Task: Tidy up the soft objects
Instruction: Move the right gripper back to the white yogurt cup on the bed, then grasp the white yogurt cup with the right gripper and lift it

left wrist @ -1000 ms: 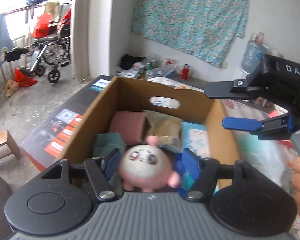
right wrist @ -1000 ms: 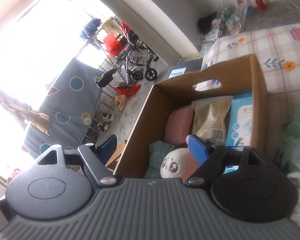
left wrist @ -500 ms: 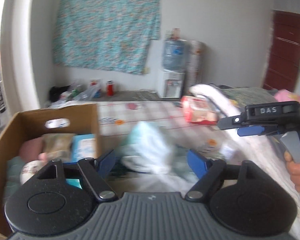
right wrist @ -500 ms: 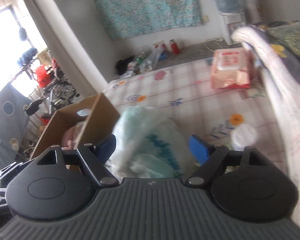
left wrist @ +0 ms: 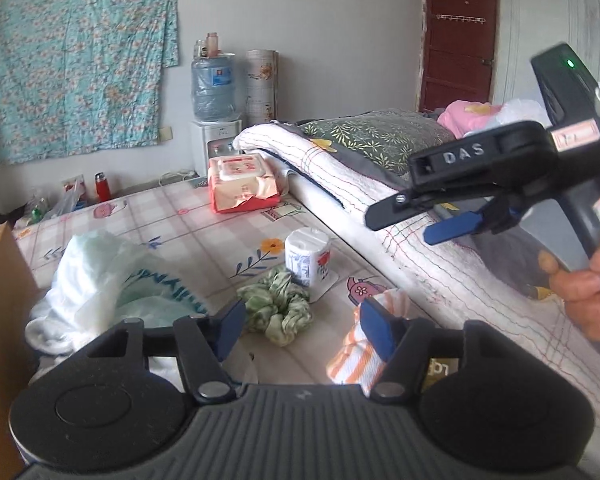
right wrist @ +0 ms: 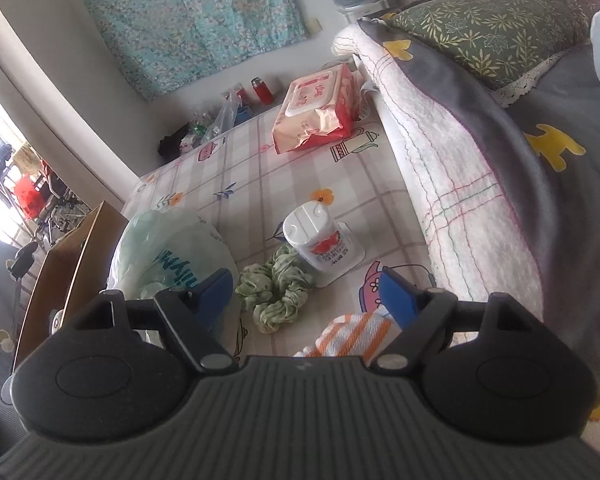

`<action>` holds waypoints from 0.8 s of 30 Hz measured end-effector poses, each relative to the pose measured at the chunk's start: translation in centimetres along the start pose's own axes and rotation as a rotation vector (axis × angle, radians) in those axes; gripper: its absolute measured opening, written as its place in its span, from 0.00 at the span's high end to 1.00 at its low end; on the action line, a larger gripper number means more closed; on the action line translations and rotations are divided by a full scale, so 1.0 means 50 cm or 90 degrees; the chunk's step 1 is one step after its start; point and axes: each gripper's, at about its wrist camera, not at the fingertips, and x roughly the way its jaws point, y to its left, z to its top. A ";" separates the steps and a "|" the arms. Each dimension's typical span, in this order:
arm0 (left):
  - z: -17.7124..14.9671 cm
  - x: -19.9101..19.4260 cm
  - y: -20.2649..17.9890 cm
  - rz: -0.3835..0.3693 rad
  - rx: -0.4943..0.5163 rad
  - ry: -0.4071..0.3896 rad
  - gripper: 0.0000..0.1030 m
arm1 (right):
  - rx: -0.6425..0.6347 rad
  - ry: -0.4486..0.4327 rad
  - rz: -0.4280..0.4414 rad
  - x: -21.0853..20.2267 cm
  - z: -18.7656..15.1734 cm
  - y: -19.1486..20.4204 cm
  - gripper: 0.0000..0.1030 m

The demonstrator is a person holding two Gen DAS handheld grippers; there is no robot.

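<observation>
The green scrunchie [left wrist: 276, 307] lies crumpled on the checked bed sheet [left wrist: 204, 232], just near of the white wipes canister [left wrist: 307, 255] and touching its base sheet, with the orange-striped cloth [left wrist: 356, 354] to its right and the pale plastic bag [left wrist: 112, 280] to its left. It looks feather-light and fully soft, so it should squash flat under the pads; a pinch across its bunched middle seems safest, since a loose fold could slip out. The left claw [left wrist: 302, 330] stands half open with nothing between its pads, its jaws having just been closing. The right claw [right wrist: 306, 292] stands wide and empty above the same spot. The folded quilt [right wrist: 452, 184] walls off the right side, and the cardboard box [right wrist: 66, 264] edge sits far left beyond the bag, so a lift clear of the bag looks needed.
</observation>
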 end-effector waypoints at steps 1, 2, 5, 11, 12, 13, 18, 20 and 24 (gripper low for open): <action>0.002 0.014 -0.001 0.005 0.001 0.004 0.40 | -0.004 0.006 0.006 0.013 0.010 0.004 0.22; 0.005 0.027 -0.001 0.011 -0.003 0.012 0.42 | -0.008 0.013 0.009 0.016 0.019 0.016 0.22; 0.008 0.065 0.008 0.013 -0.023 0.041 0.42 | -0.018 0.035 0.020 0.068 0.045 0.027 0.22; -0.009 0.107 0.022 0.003 -0.047 0.085 0.44 | -0.057 0.063 -0.007 0.187 0.090 0.028 0.22; -0.012 0.112 0.025 0.002 -0.051 0.089 0.45 | -0.067 0.069 -0.016 0.207 0.094 0.027 0.22; -0.014 0.116 0.028 0.002 -0.054 0.093 0.47 | -0.078 0.075 -0.026 0.224 0.098 0.028 0.22; -0.022 0.132 0.043 -0.001 -0.068 0.104 0.58 | -0.129 0.121 -0.048 0.302 0.104 0.033 0.23; -0.024 0.136 0.046 -0.002 -0.069 0.103 0.62 | -0.137 0.129 -0.046 0.314 0.099 0.035 0.30; -0.027 0.140 0.056 -0.001 -0.084 0.107 0.66 | -0.123 0.135 -0.034 0.314 0.088 0.023 0.43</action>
